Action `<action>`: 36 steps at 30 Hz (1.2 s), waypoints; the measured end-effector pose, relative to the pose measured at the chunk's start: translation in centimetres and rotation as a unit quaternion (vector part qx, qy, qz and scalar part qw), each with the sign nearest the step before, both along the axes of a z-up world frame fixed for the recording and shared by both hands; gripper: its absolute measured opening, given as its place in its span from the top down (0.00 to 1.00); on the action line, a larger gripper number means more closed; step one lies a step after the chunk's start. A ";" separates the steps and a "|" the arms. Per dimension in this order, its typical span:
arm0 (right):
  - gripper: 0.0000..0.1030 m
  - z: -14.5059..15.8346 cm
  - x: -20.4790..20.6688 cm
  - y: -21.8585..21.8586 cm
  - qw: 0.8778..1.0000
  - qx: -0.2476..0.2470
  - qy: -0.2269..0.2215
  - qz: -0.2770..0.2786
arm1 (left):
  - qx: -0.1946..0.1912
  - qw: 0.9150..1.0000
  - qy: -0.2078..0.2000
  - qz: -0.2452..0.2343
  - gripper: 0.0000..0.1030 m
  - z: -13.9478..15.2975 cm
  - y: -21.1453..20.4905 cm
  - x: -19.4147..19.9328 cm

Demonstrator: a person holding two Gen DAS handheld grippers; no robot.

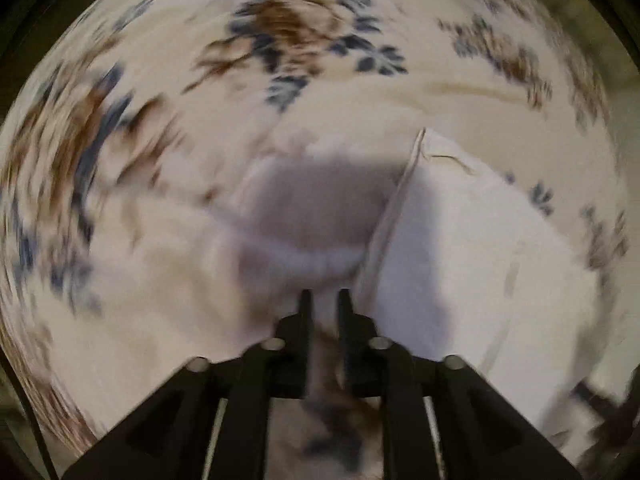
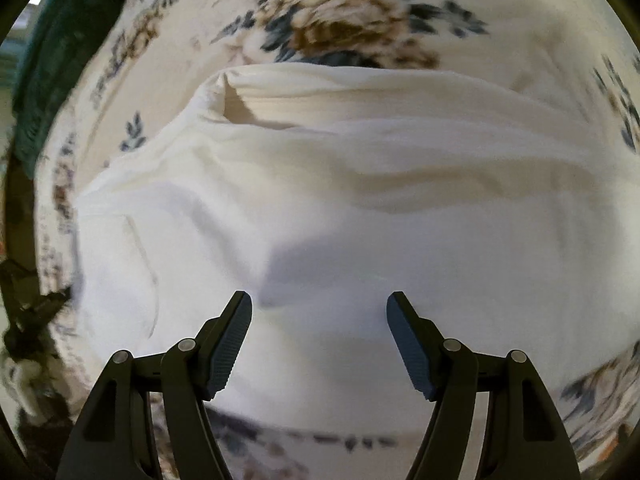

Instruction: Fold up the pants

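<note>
White pants point(image 2: 360, 200) lie spread on a floral sheet point(image 2: 344, 28), with soft folds and a creased corner at the upper left. My right gripper point(image 2: 319, 312) hovers over their middle, pointing down, jaws wide open with nothing between them. In the blurred left wrist view, the pants point(image 1: 460, 240) fill the lower right, with a seam edge running diagonally and a gathered band point(image 1: 312, 256) curving in front of the fingertips. My left gripper point(image 1: 325, 300) stands just above that band with a narrow gap between its fingers. No cloth is visibly pinched.
The floral sheet point(image 1: 288, 28), with blue and brown flowers, covers the whole surface under the pants. A dark green cloth point(image 2: 52, 80) lies beyond the sheet's left edge. Dark objects point(image 2: 28, 304) sit at the lower left.
</note>
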State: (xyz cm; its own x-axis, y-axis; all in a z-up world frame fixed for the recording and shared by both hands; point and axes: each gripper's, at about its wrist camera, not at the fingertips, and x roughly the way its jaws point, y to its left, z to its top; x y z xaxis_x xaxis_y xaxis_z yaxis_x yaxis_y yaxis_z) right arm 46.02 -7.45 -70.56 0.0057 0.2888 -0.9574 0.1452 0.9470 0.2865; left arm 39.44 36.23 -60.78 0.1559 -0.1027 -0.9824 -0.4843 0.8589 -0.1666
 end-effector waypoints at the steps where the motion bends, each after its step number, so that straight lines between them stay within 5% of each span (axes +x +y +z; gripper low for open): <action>1: 0.30 0.5 -0.9 -1.0 1.000 0.006 -0.001 -0.012 | -0.014 1.000 -0.007 0.015 0.80 0.5 -0.3 -1.1; 5: 0.30 1.3 -6.5 -6.5 0.994 0.026 0.025 -0.108 | -0.141 0.986 -0.011 0.084 0.75 -0.4 -2.9 -5.1; 10: 0.30 -2.4 -13.0 -11.7 0.961 0.086 0.090 -0.245 | -0.228 0.962 -0.009 0.154 0.75 -4.6 -5.3 -4.1; 13: 0.30 -5.8 -14.2 -13.7 0.933 0.140 0.098 -0.315 | -0.226 0.959 -0.002 0.172 0.75 -5.7 -5.7 -3.3; 15: 0.29 -7.8 -14.6 -14.9 0.904 0.190 0.090 -0.373 | -0.233 0.955 -0.009 0.184 0.75 -5.5 -6.0 -3.8; 18: 0.29 -8.5 -14.9 -15.8 0.864 0.262 0.041 -0.428 | -0.252 0.947 -0.073 0.184 0.74 -2.6 -5.5 -6.6; 19: 0.29 -8.3 -14.8 -15.8 0.859 0.278 0.021 -0.430 | -0.265 0.939 -0.099 0.195 0.72 -1.9 -5.1 -7.9; 21: 0.29 -7.9 -14.0 -15.7 0.860 0.294 -0.019 -0.418 | -0.281 0.925 -0.133 0.219 0.48 -2.0 -4.6 -8.9; 24: 0.29 -10.2 -12.9 -15.1 0.870 0.293 -0.007 -0.396 | -0.304 0.913 -0.128 0.239 0.45 -4.5 -5.0 -8.0; 25: 0.29 -10.9 -12.6 -15.1 0.865 0.299 -0.006 -0.403 | -0.316 0.911 -0.116 0.237 0.45 -5.7 -5.5 -7.1; 28: 0.44 -10.2 -12.3 -15.6 0.864 0.298 -0.009 -0.406 | -0.306 0.918 -0.095 0.232 0.44 -7.3 -6.4 -4.9; 30: 0.72 -9.6 -12.2 -15.1 0.877 0.280 -0.019 -0.390 | -0.281 0.927 -0.084 0.235 0.43 -7.3 -6.5 -4.0; 32: 0.80 -9.4 -12.7 -15.3 0.875 0.288 -0.027 -0.387 | -0.234 0.943 -0.088 0.219 0.44 -6.1 -7.0 -2.9; 34: 0.82 -9.6 -13.0 -15.3 0.871 0.297 -0.027 -0.390 | -0.175 0.961 -0.101 0.186 0.66 -4.3 -8.1 -2.0; 36: 0.86 -9.4 -12.6 -15.3 0.874 0.294 -0.030 -0.386 | -0.141 0.969 -0.122 0.161 0.83 -2.9 -8.7 -1.9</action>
State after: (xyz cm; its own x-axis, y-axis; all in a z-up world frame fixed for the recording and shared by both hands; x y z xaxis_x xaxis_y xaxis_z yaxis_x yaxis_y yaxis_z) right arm 33.39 -22.79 -79.94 0.4612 0.6183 -0.6364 0.6444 0.2597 0.7193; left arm 37.59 27.49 -63.66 0.4489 -0.2697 -0.8519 -0.6361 0.5730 -0.5167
